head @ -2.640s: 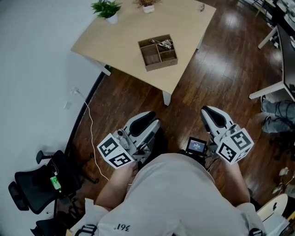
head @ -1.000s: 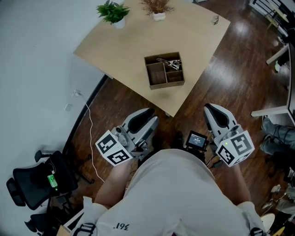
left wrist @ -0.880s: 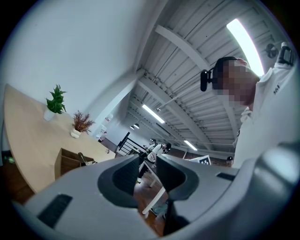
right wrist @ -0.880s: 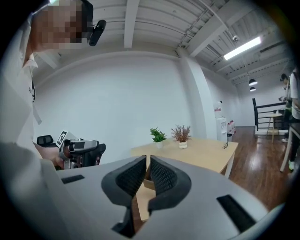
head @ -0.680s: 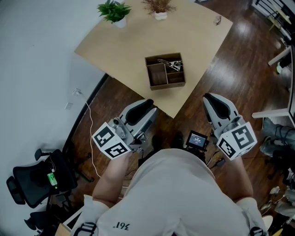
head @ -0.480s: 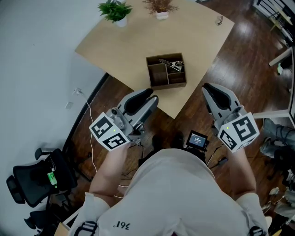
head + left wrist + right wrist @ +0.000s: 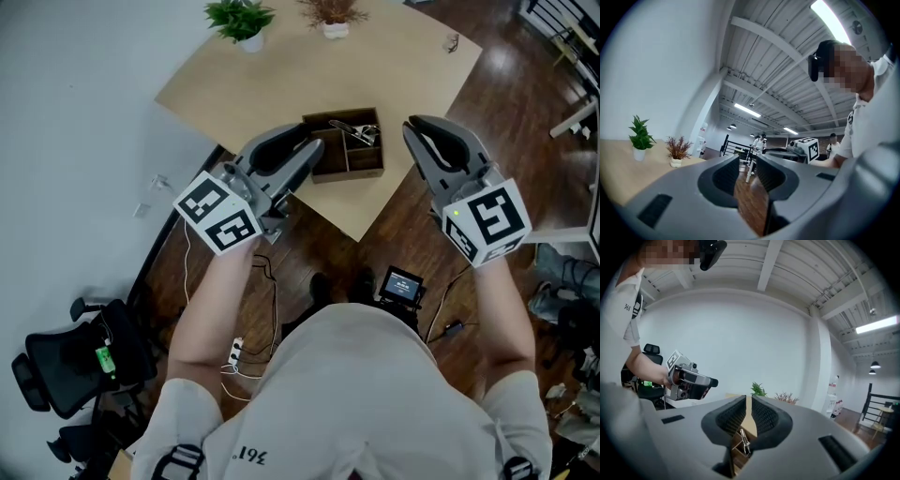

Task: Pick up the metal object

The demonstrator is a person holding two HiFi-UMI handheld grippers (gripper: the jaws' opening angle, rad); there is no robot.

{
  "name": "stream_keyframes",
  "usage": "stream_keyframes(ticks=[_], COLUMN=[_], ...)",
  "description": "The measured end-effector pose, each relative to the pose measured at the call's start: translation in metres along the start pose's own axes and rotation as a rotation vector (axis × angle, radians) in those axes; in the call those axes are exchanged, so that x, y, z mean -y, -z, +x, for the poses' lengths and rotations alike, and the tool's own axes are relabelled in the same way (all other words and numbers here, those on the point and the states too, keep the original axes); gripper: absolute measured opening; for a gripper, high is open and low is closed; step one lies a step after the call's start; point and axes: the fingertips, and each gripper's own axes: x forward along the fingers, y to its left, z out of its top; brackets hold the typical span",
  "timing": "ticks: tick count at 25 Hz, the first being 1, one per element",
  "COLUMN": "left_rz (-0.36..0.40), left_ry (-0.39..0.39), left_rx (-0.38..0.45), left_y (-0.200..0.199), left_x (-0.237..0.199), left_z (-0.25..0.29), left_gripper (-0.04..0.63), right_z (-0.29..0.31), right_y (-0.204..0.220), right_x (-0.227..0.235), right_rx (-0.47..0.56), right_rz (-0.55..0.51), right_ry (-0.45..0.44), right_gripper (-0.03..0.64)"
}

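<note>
The left gripper's (image 7: pixel 748 161) jaws stand a narrow gap apart with nothing between them, only dark floor showing through; this view shows no metal object, just two potted plants (image 7: pixel 641 138) on the table's far side. The right gripper's (image 7: pixel 748 403) jaws are all but closed, a thin slit left, and hold nothing; below and beyond them the metal object (image 7: pixel 744 439) lies in a wooden box (image 7: pixel 737 446). From the head view, the box sits near the table's (image 7: pixel 281 66) near edge, between the two grippers, with the object in its far right compartment, nearest the right jaws. The likely trouble is a descent with jaws this close, which would push the object or knock the box's walls; they probably need to open wider first.
</note>
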Motion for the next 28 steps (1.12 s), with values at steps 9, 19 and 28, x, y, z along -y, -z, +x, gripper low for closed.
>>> stream_keyframes(ticks=[9, 19, 28], left_rz=[0.016, 0.073, 0.092], left_ry=[-0.004, -0.012, -0.064], left_rx=[-0.046, -0.094, -0.112], left_y=[-0.008, -0.016, -0.027], left_x=[-0.032, -0.065, -0.097], left_z=[0.026, 0.058, 0.081], left_gripper=[0.091, 0.091, 0.091], right_z=[0.042, 0.091, 0.119], right_y=[-0.012, -0.013, -0.014], right_x=[0.021, 0.037, 0.055], right_rx=[-0.006, -0.048, -0.078], right_rz=[-0.116, -0.176, -0.193], right_ry=[0.020, 0.002, 0.019], right_gripper=[0.017, 0.038, 0.038])
